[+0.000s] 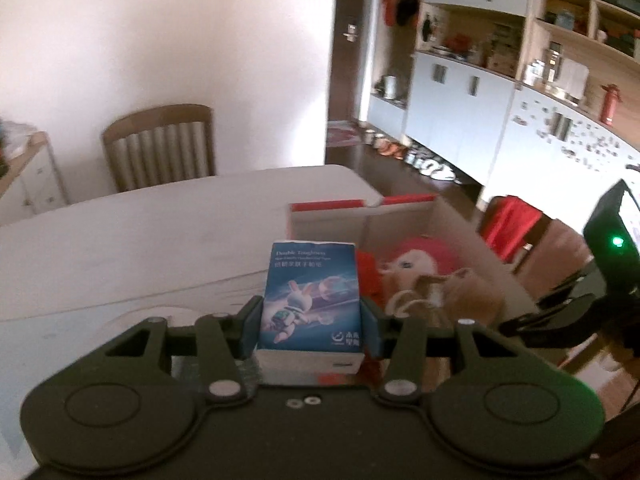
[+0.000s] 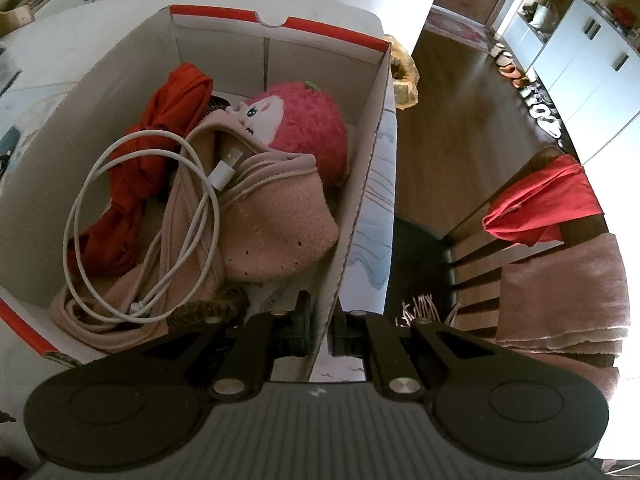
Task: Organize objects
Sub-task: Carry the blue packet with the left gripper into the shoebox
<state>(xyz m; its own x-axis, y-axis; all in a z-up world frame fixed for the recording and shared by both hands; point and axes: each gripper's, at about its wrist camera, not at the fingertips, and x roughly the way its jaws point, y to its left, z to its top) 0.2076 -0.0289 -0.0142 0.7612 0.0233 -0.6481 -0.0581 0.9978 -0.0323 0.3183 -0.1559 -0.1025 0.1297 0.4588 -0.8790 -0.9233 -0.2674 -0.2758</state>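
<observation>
A blue tissue pack with a cartoon rabbit is clamped upright in my left gripper, held above the white table just left of the cardboard box. My right gripper is shut on the box's right wall, one finger inside and one outside. Inside the box lie a pink plush toy, a red cloth, a pink knit garment, a coiled white USB cable and a dark hair tie.
A wooden chair stands behind the table. Another chair with red and pink cloths sits right of the table edge. A black device with a green light is at right. White cabinets line the far wall.
</observation>
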